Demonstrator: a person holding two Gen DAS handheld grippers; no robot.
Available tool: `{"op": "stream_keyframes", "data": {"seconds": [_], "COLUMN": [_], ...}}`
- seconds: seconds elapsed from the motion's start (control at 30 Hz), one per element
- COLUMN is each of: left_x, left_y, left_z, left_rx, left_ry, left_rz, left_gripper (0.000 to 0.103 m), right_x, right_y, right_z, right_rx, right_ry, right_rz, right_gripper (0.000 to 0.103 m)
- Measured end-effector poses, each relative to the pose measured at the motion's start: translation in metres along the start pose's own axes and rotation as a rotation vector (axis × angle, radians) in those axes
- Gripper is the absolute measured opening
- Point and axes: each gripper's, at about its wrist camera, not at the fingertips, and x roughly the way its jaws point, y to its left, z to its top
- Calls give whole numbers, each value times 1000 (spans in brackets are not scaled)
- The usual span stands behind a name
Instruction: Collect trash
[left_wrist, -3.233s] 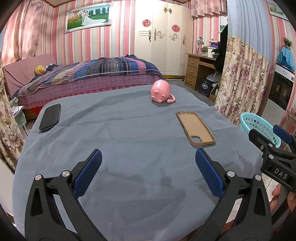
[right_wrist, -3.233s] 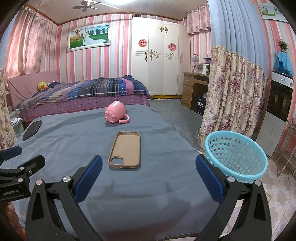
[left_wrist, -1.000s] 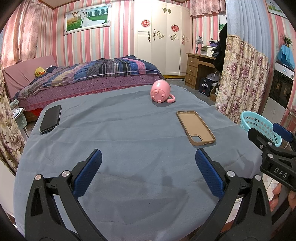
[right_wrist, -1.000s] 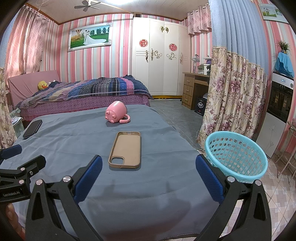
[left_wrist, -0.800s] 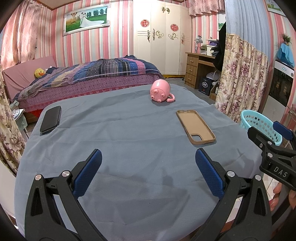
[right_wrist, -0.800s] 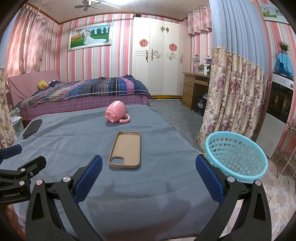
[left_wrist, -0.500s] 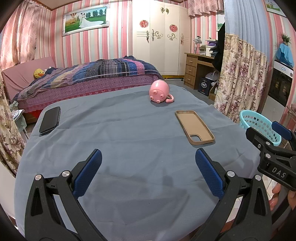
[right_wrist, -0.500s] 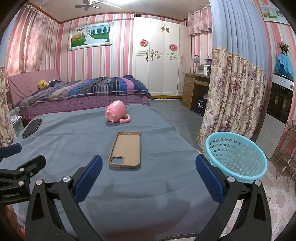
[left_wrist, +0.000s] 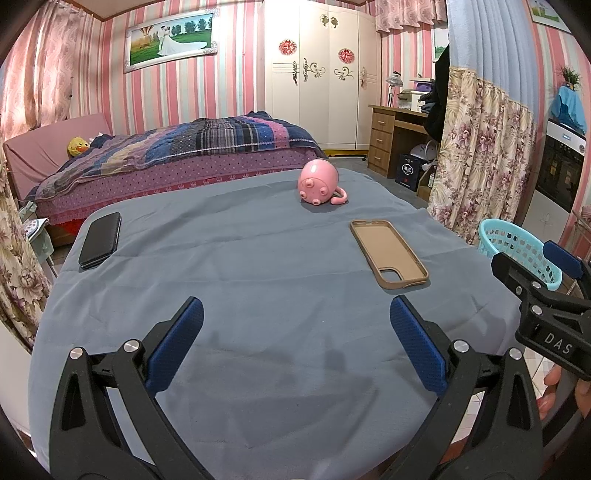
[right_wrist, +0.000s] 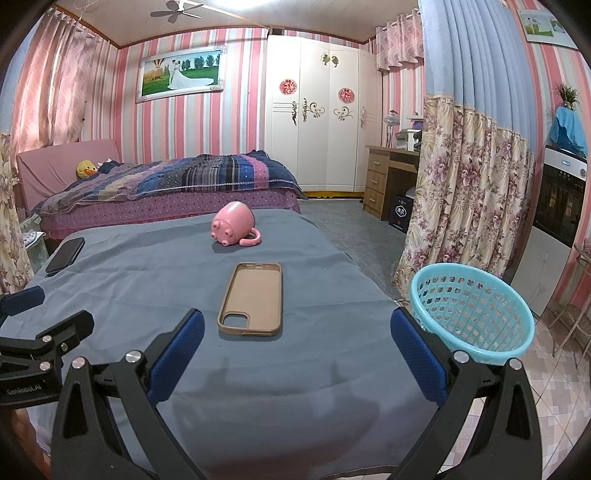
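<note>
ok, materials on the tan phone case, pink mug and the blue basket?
Phone case: looks like matte silicone or soft leather-look plastic; dull, rounded lip. Pink mug: likely glazed ceramic or hard plastic; smooth with a soft sheen. Basket: moulded plastic, uniform turquoise lattice of holes.

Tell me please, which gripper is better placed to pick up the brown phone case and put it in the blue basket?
Probably the right gripper: open, it faces the phone case nearly head-on, with the basket on its right. The left gripper has the case off to its right.
</note>
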Motion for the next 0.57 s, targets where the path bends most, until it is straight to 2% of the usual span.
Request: {"op": "stream_keyframes", "data": {"seconds": [0.57], "left_x": [2], "left_y": [2], "left_z": [1], "left_rx": [-7], "left_ry": [7], "left_rz": [-11], "left_gripper": [98], "right_x": [0], "right_y": [0], "right_z": [0], "right_rx": [0], "right_ry": [-1], "right_rz": [0], "right_gripper": [98]}}
